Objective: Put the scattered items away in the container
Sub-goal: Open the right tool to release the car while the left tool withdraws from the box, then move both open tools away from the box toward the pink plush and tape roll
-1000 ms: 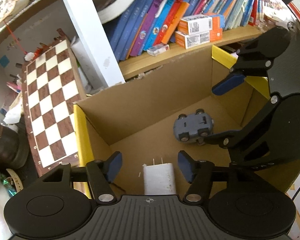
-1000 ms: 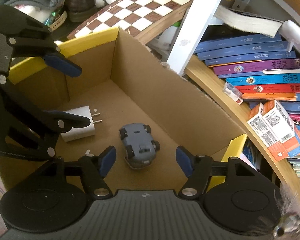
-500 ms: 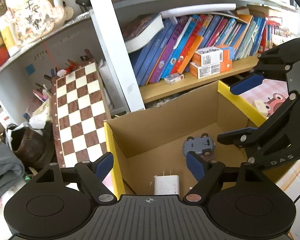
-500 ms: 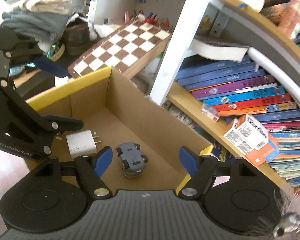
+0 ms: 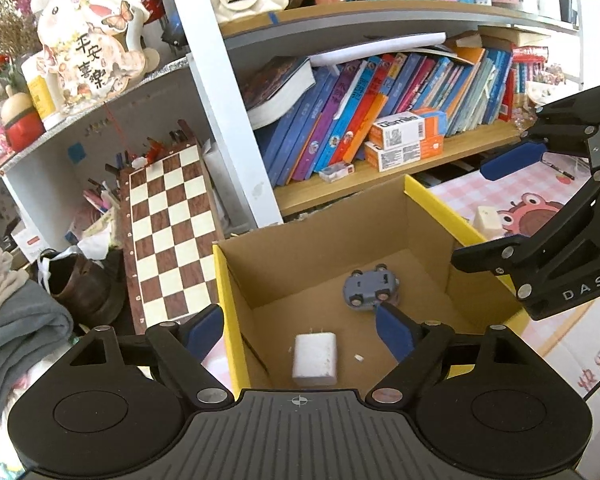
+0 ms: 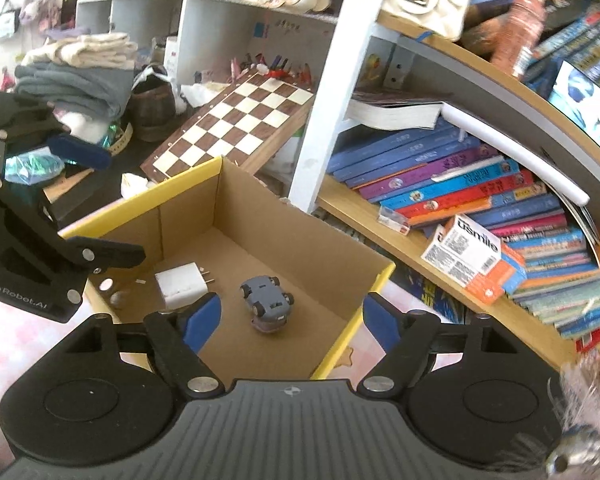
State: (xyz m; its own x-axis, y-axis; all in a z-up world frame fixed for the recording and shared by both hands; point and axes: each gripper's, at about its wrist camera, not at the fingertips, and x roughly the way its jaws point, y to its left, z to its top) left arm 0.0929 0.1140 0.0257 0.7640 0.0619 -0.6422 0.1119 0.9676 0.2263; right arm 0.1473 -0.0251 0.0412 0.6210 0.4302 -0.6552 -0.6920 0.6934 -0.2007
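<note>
At the far left of the left wrist view, a pile of folded grey cloth (image 5: pixel 16 332) runs off the frame edge, and a brown shoe (image 5: pixel 86 288) sits half buried behind it. Next comes a chessboard (image 5: pixel 168 232) leaning against the white shelf post (image 5: pixel 228 100); its top edge is crowded by small items too tiny to make out.

The left gripper (image 5: pixel 298 326) hangs above the cardboard box (image 5: pixel 320 236). Its jaws have just been opening and now stand wide apart with nothing between the blue pads. Inside the box, the white charger (image 5: pixel 315 358) lies flat on the floor near the left wall, its prongs pointing at the far wall. The nearest end is cut off by the gripper body. A small white scrap lies just beside it; what it is I cannot tell. Further right, the grey toy car (image 5: pixel 370 286) lies wheels-up, well apart from the charger, partly hidden by one blue pad.

The right gripper (image 6: pixel 290 318) also hovers over the box, its jaws likewise just opened and empty. At the right, leaning books (image 5: pixel 380 108) fill the shelf, and a pink patterned mat (image 5: pixel 540 204) is half screened by the right gripper's arm.
</note>
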